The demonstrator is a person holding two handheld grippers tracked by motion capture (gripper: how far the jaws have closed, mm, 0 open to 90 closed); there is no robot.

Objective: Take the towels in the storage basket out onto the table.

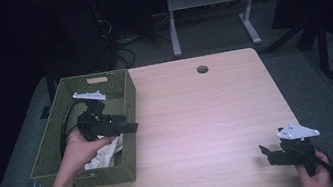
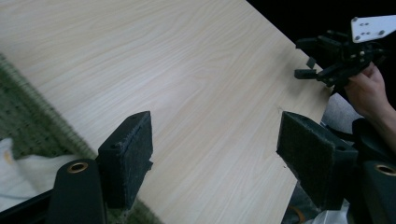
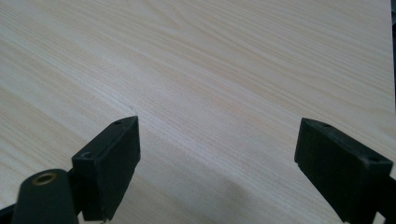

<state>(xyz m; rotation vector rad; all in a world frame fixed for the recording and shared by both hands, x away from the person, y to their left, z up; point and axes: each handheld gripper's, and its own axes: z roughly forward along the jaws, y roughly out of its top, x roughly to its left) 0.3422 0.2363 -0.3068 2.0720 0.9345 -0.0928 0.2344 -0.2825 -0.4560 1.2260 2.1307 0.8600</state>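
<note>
White cloth (image 1: 106,156) sits in the green basket (image 1: 126,92), left gripper (image 1: 132,127) empty and wide above the rim, so lift clear without snagging; right gripper (image 1: 265,151) idles, released.

The desk (image 1: 198,114) was pale wood with fine, wavy grain lines running across it. The basket (image 1: 127,97) was olive green in a tight woven pattern (with a small tan patch at its far rim). The cloth (image 1: 108,156) lying in it was white. The left gripper (image 1: 129,127) and the right gripper (image 1: 266,152) were black, each topped by a light grey plate dotted with small holes. Their fingers (image 2: 128,154) were matt black, with a brass-coloured ring at the base. The floor (image 1: 298,77) was grey.
</note>
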